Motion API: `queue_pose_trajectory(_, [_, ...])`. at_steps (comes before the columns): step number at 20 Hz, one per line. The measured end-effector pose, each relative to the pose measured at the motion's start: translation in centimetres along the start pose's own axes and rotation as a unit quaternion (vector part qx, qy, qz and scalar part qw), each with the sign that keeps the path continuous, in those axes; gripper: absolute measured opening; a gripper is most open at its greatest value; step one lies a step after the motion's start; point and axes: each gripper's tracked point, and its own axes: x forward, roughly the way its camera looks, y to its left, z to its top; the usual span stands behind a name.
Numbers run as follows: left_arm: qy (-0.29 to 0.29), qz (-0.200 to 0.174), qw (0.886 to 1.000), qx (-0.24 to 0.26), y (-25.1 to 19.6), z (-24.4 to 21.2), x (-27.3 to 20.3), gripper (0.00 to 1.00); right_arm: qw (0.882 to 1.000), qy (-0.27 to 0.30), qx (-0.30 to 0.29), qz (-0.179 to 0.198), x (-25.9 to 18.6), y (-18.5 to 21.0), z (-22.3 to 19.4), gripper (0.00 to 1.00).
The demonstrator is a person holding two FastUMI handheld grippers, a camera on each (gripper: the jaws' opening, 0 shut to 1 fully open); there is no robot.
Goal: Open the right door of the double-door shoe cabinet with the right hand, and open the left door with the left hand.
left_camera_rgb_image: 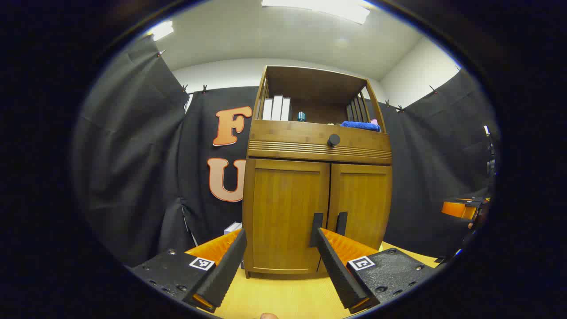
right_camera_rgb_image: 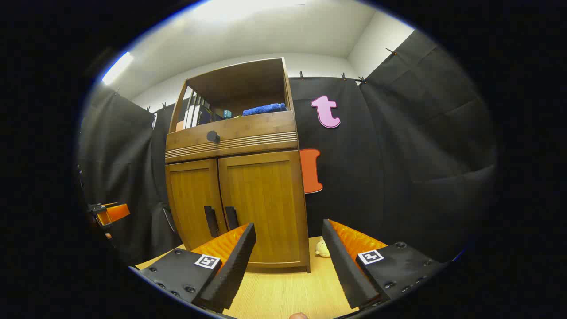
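Bamboo-coloured wood makes up the cabinet (right_camera_rgb_image: pixel 237 177), which stands on the counter (right_camera_rgb_image: pixel 283 292) with both doors shut. The right gripper (right_camera_rgb_image: pixel 288 248) hangs in front of the right door (right_camera_rgb_image: pixel 263 208), jaws apart and holding nothing; the left gripper (left_camera_rgb_image: pixel 279 250) faces the left door (left_camera_rgb_image: pixel 285 215), jaws likewise apart and empty. The two dark handles (right_camera_rgb_image: pixel 220 220) sit side by side at the centre seam. To begin well, the right gripper should shift toward the seam, straddle the right handle (right_camera_rgb_image: pixel 231 217), close squarely on it, then pull along the door's arc and not straight back, keeping clear of the left handle (left_camera_rgb_image: pixel 317 229).
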Motion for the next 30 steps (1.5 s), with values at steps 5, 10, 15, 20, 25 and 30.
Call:
queue_pose_trajectory(5, [0.015,0.003,1.000,-0.003,0.4,-0.8,0.7,0.95,1.000,0.007,0.001,0.005,0.6,0.2,-1.0,1.00])
queue_pose_trajectory(10, [0.015,0.004,1.000,0.000,0.5,-0.8,0.8,0.98,1.000,0.012,-0.002,0.007,1.1,0.8,-1.3,0.98])
queue_pose_trajectory(15, [0.021,-0.001,1.000,-0.001,0.3,-1.0,0.8,0.97,1.000,0.012,-0.003,0.007,1.2,1.0,-1.5,0.98])
queue_pose_trajectory(20, [0.020,0.003,1.000,0.005,0.6,-0.9,0.7,0.95,1.000,0.008,-0.008,0.005,1.3,1.0,-1.3,0.98])
queue_pose_trajectory(25, [0.020,0.007,1.000,0.017,0.9,-0.7,0.9,0.98,1.000,0.012,-0.010,0.012,1.5,1.5,-1.8,0.98])
queue_pose_trajectory(30, [0.021,0.001,1.000,0.014,0.8,-0.9,0.7,0.97,1.000,0.020,-0.007,0.016,2.9,3.0,-2.5,0.93])
